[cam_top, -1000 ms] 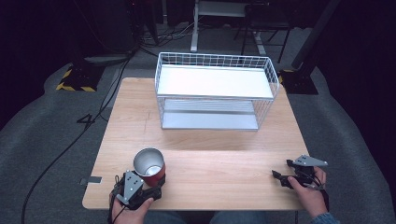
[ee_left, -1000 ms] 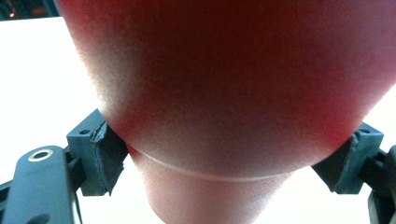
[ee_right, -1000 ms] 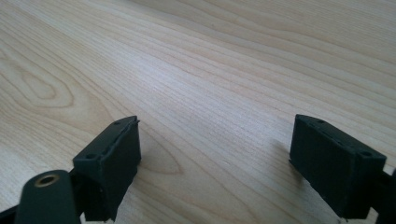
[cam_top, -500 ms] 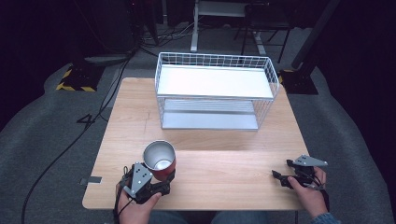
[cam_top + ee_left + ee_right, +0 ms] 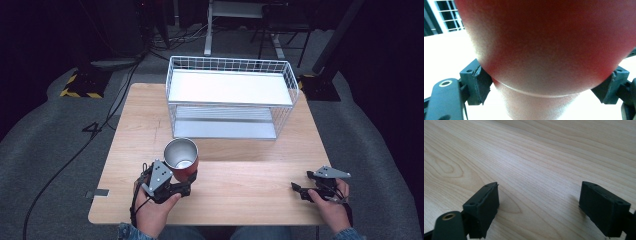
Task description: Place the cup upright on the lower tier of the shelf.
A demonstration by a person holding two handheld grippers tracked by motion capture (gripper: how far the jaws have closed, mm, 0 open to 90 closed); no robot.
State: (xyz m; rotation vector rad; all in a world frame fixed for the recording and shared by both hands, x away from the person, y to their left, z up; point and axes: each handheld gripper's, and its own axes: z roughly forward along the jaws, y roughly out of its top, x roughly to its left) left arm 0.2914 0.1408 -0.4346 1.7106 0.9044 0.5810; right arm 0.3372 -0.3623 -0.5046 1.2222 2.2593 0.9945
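**Cup carried forward toward the wire basket**

The table (image 5: 150,120) and wire basket (image 5: 230,95) are unchanged. The red cup (image 5: 181,160), clamped upright in the left gripper (image 5: 186,184), has moved right and forward since a second ago. The right gripper (image 5: 299,189) stays put near the table's right front, jaws apart.

one red cup (image 5: 182,161), one wire rack (image 5: 231,97), two hand-held grippers
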